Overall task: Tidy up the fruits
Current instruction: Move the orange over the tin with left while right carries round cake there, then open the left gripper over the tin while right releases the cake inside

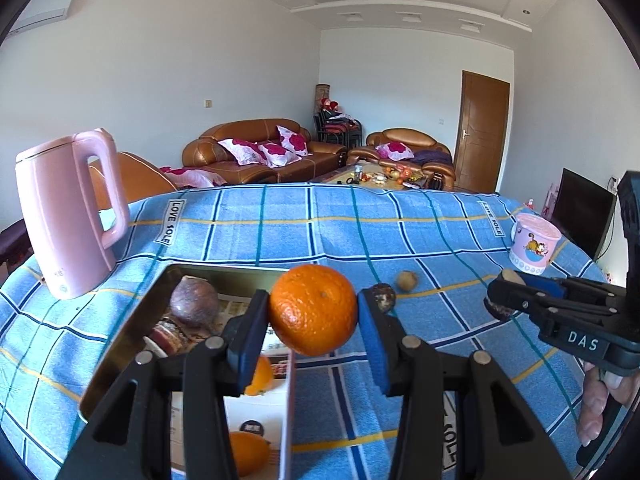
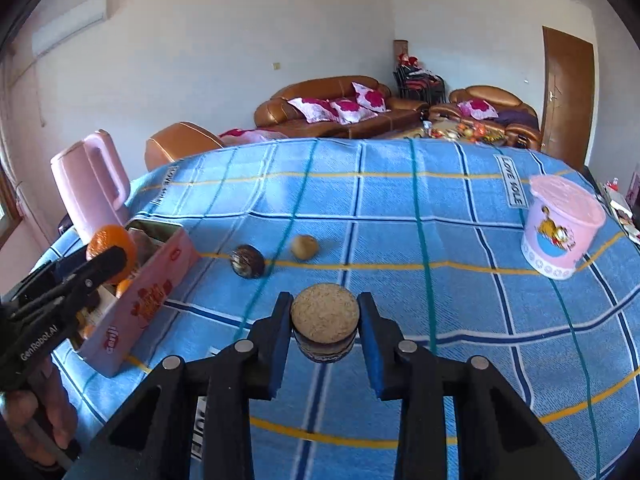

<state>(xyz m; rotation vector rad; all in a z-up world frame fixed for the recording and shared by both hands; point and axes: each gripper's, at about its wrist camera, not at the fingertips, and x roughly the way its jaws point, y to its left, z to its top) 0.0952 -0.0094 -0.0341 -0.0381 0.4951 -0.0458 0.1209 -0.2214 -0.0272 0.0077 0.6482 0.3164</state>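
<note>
While the left claw (image 1: 313,316) pinches a round, dimpled orange (image 1: 313,309) between its blue pads, the fruit hangs just above the near right corner of a rectangular pink tin box (image 2: 136,312) with shiny metal inner walls. Inside that box lie a smooth, dark purplish round fruit (image 1: 195,301), two more oranges partly hidden behind the claw's black fingers, and some printed packaging. Over to the right, the right claw (image 2: 324,326) is nearly closed around a small dark fruit cut in half (image 2: 325,322), its pale, grainy cut face turned up; the pads sit tight against its sides. Two small fruits rest loose on the tabletop between box and right claw: a dark, mottled round one (image 2: 247,261) and, just beyond it, a tan, rough-skinned one (image 2: 304,246). A soft blue checked cloth (image 2: 400,216) with yellow and teal stripes covers the tabletop. At its left edge stands a glossy pink plastic kettle (image 1: 66,216), upright; at the right edge stands a pink cartoon-printed tub (image 2: 560,232) with its lid on.
</note>
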